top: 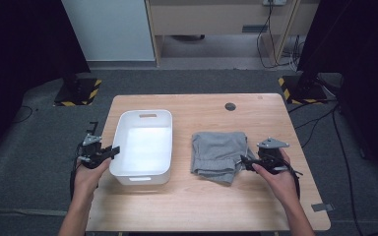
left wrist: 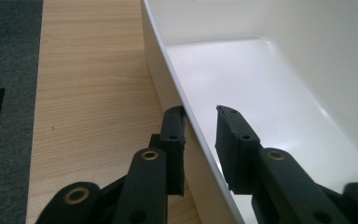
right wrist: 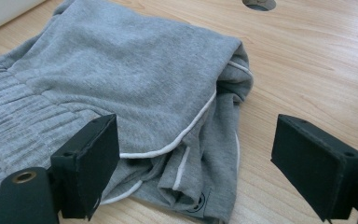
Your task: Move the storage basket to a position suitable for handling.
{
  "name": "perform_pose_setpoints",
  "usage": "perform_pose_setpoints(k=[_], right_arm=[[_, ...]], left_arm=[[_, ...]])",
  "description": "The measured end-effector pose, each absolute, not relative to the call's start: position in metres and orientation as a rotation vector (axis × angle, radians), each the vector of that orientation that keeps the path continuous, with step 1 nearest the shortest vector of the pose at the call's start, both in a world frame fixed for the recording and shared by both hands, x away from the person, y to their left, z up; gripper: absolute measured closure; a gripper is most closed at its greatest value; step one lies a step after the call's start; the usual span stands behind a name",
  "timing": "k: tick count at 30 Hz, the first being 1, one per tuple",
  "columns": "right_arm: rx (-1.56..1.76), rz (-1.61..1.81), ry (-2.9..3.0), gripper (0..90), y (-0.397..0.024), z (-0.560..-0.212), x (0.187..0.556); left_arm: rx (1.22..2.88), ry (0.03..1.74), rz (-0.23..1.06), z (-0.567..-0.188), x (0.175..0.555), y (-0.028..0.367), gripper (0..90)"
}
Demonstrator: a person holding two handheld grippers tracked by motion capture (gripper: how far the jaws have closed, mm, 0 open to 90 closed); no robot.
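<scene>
A white plastic bin (top: 140, 179) stands on the left half of the wooden table (top: 202, 206). My left gripper (top: 114, 151) reaches over the bin's near left wall (left wrist: 168, 79). One jaw lies against the outside of that wall, and the other hangs just inside with a small gap, so the left gripper (left wrist: 200, 112) is open. A folded grey garment with white piping (top: 219, 152) lies to the right of the bin. My right gripper (top: 244, 161) sits at its right edge, open wide. In the right gripper view the jaws (right wrist: 196, 122) flank the garment's (right wrist: 121, 70) folded corner without pinching it.
The bin's inside (left wrist: 261, 70) holds nothing. A round cable hole (top: 230, 106) sits near the table's far edge. Bare wood lies in front of the bin and the garment. Grey carpet and black stands with yellow-striped bases (top: 78, 91) surround the table.
</scene>
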State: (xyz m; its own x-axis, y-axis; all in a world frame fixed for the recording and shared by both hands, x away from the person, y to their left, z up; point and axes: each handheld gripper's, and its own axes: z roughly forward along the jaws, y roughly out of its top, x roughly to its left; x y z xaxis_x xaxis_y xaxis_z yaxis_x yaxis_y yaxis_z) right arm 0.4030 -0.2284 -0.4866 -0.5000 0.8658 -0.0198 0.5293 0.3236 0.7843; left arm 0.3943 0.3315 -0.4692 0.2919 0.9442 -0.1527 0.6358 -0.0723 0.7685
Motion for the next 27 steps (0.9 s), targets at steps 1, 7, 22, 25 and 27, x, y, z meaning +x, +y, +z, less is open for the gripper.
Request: perform_pose_setpoints(k=[1,7,22,25,27], right_arm=[[1.231,1.029,2.155,15.3,-0.229,-0.486,0.403],[1.233,1.032,2.15,15.3,-0.23,-0.487,0.403],[1.235,1.024,2.153,14.9,-0.231,-0.488,0.404],[1.241,1.026,2.15,14.9,-0.232,-0.488,0.404],[1.242,1.024,2.15,14.9,-0.232,-0.488,0.404]], left_arm=[[1.796,1.422,0.505,-0.469,0.394,0.331,73.1],[1.801,1.411,0.523,-0.47,0.394,0.328,73.8],[1.833,1.416,0.531,-0.471,0.374,0.325,74.9],[1.834,1.422,0.538,-0.47,0.365,0.325,75.1],[1.846,1.417,0.55,-0.47,0.357,0.323,74.9]])
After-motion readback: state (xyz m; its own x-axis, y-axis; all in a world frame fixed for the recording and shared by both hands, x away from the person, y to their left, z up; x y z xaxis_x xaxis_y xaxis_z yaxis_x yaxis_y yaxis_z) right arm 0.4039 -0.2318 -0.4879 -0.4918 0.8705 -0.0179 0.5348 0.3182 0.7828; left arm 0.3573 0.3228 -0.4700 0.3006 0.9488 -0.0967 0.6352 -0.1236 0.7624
